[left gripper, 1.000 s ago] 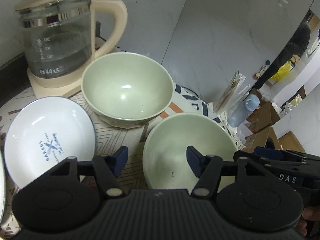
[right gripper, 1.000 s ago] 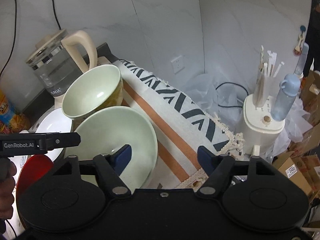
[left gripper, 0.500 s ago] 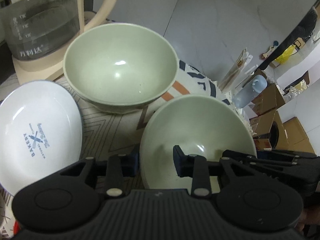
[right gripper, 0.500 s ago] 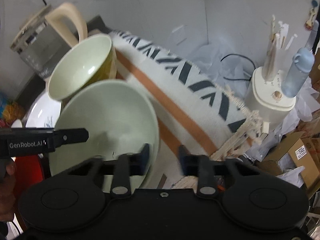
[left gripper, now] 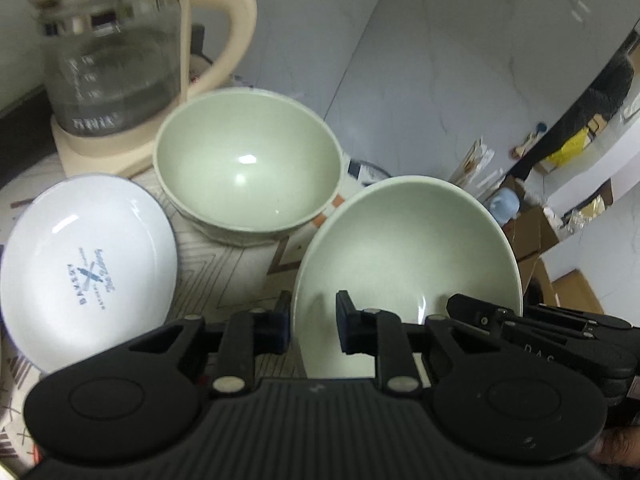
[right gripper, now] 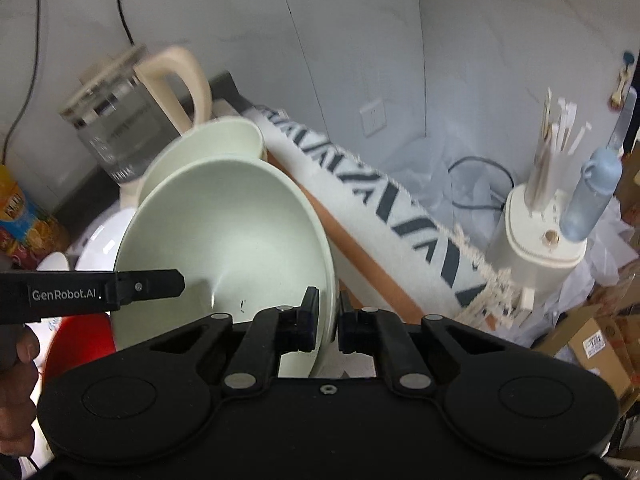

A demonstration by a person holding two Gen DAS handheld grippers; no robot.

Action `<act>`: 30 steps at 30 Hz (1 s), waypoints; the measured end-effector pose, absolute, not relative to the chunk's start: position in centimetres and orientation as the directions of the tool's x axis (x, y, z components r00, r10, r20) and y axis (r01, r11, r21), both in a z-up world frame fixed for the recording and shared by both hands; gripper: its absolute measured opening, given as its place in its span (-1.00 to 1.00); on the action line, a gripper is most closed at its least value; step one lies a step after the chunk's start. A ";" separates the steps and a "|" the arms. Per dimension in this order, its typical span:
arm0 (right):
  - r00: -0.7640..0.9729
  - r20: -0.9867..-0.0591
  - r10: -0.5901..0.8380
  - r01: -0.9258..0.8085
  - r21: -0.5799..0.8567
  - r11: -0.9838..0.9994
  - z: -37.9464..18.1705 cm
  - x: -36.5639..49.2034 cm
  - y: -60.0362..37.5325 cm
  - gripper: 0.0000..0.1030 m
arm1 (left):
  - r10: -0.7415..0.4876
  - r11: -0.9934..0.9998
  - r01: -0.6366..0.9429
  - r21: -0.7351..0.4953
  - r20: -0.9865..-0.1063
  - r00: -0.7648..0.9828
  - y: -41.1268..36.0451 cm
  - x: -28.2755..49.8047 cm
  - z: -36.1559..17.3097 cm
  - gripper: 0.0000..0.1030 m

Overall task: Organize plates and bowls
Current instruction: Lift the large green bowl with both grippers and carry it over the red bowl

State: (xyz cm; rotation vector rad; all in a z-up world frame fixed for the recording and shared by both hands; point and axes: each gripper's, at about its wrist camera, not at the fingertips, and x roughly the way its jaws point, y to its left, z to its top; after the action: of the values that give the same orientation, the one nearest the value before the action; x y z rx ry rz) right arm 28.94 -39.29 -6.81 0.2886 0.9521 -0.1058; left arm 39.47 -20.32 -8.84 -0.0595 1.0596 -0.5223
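Note:
A wide pale green bowl (left gripper: 408, 248) (right gripper: 232, 240) is tilted between my two grippers. My left gripper (left gripper: 312, 322) has the bowl's left rim between its pads, one outside and one inside, and its jaws are closing on it. My right gripper (right gripper: 329, 320) is shut on the opposite rim. A deeper green bowl (left gripper: 248, 168) (right gripper: 224, 140) stands behind it on the patterned mat. A white plate (left gripper: 84, 264) with blue "BAKERY" print lies to the left. Part of a red plate (right gripper: 76, 344) shows under the left gripper's arm.
A glass kettle (left gripper: 116, 64) with a cream handle stands at the back left by the wall. A striped cloth (right gripper: 380, 200) runs along the right. Beyond it are a cream utensil holder (right gripper: 540, 224), a blue bottle (right gripper: 592, 196) and cardboard boxes (right gripper: 596, 344).
Both grippers' jaws went from wide apart to closed around the near bowl's rim. The bowl has come up and tilted, and it overlaps the deeper bowl in the right wrist view.

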 end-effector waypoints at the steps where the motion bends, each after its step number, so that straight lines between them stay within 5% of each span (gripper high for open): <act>1: 0.586 -0.810 0.040 0.211 0.200 0.957 -6.4 28.9 -39.3 -0.81 | -0.443 0.877 0.378 -0.298 -0.806 0.393 -20.1 39.2 -8.4 -0.62; 30: 0.648 -0.744 0.162 -0.026 0.191 0.981 -2.0 30.2 -32.6 -0.81 | -0.361 0.932 0.188 -0.310 -0.749 0.555 -12.0 36.6 -3.8 -0.65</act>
State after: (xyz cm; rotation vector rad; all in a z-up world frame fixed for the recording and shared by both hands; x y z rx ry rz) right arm 30.24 -32.55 -2.05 0.1694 0.8600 0.1073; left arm 36.58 -12.02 -3.81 -0.2027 0.9285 -0.3271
